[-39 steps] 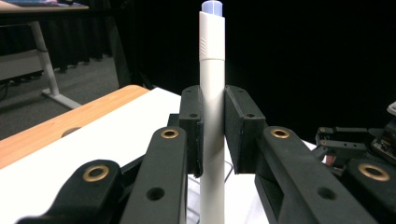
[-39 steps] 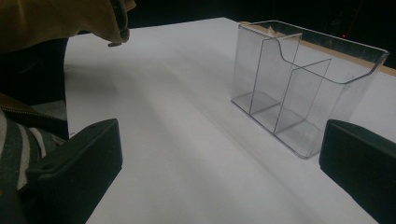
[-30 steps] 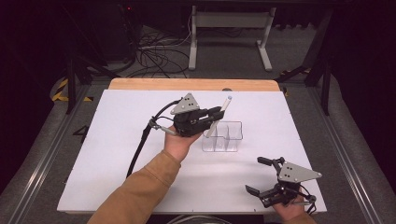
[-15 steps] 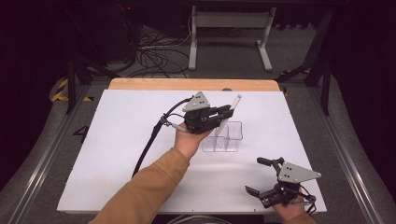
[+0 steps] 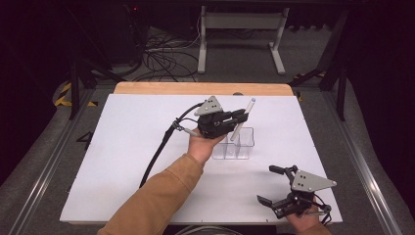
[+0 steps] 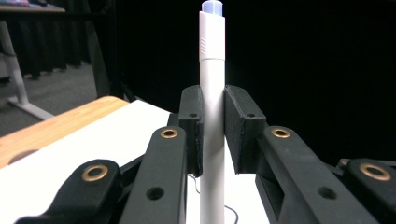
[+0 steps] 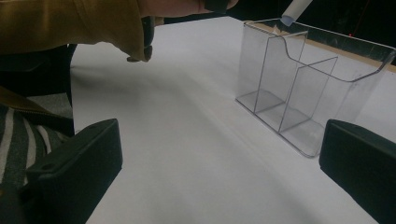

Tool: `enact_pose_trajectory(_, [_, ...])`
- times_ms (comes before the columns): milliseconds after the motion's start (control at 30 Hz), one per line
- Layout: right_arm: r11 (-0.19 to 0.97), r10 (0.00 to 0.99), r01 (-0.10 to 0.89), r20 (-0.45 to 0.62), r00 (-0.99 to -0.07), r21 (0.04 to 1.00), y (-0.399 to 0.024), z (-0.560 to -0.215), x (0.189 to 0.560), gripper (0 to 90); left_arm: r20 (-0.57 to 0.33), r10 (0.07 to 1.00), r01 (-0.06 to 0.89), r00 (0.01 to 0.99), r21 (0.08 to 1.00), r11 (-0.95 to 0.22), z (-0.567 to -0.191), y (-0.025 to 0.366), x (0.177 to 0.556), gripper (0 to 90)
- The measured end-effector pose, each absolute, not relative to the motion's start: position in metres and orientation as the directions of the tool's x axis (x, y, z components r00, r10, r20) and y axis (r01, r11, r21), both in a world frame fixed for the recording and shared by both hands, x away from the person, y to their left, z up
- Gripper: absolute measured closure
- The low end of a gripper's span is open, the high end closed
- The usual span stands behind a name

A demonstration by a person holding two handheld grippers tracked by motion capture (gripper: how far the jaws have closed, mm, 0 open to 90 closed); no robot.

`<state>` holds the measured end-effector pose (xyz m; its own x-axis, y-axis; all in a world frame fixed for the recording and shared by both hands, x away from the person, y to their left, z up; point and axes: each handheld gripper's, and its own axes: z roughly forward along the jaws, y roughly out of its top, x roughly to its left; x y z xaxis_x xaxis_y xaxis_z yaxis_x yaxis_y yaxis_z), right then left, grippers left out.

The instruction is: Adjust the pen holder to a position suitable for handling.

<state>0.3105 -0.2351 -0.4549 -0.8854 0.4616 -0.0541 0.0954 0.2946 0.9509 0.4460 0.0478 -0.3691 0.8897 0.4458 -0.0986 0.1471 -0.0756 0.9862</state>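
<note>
My left gripper (image 5: 243, 116) is shut on a white marker pen (image 5: 243, 118) and holds it tilted, its lower end just over the rim of a clear plastic holder (image 5: 235, 144) with divided compartments. In the left gripper view the two pads (image 6: 194, 128) clamp the pen (image 6: 211, 102) at mid-barrel, cap end up. The right gripper view has the pen's lower tip (image 7: 295, 11) at the holder's (image 7: 299, 88) top rim. My right gripper (image 5: 271, 186) rests open near the table's front right corner, nothing between its fingers (image 7: 79, 163).
The white tabletop (image 5: 127, 142) has a wooden strip (image 5: 195, 88) along its far edge. A black cable (image 5: 161, 147) trails from the left gripper across the table. Desk legs and cables stand on the floor beyond.
The left gripper has carried the pen to the right and slightly down, bringing its lower end over the holder. The right gripper has stayed still.
</note>
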Motion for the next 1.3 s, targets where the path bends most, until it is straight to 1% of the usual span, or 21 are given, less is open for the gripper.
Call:
enact_pose_trajectory(300, [0.294, 0.459, 0.095, -0.053, -0.887, 0.951, -0.235, -0.455, 0.31, 0.1, -0.076, 0.448, 0.138, 0.891, 0.985, -0.107, -0.375, 0.046, 0.448, 78.1])
enact_pose_trajectory(567, [0.297, 0.455, 0.094, -0.054, -0.889, 0.95, -0.234, -0.455, 0.311, 0.1, -0.044, 0.467, 0.115, 0.883, 0.986, -0.123, -0.384, 0.048, 0.45, 78.0])
enact_pose_trajectory(833, [0.3, 0.445, 0.092, -0.053, -0.894, 0.95, -0.232, -0.455, 0.313, 0.1, -0.051, 0.469, 0.127, 0.882, 0.983, -0.131, -0.392, 0.049, 0.45, 77.9])
enact_pose_trajectory(1300, [0.302, 0.437, 0.093, -0.051, -0.898, 0.949, -0.23, -0.455, 0.315, 0.3, -0.054, 0.467, 0.161, 0.883, 0.968, -0.192, -0.405, 0.046, 0.447, 77.9])
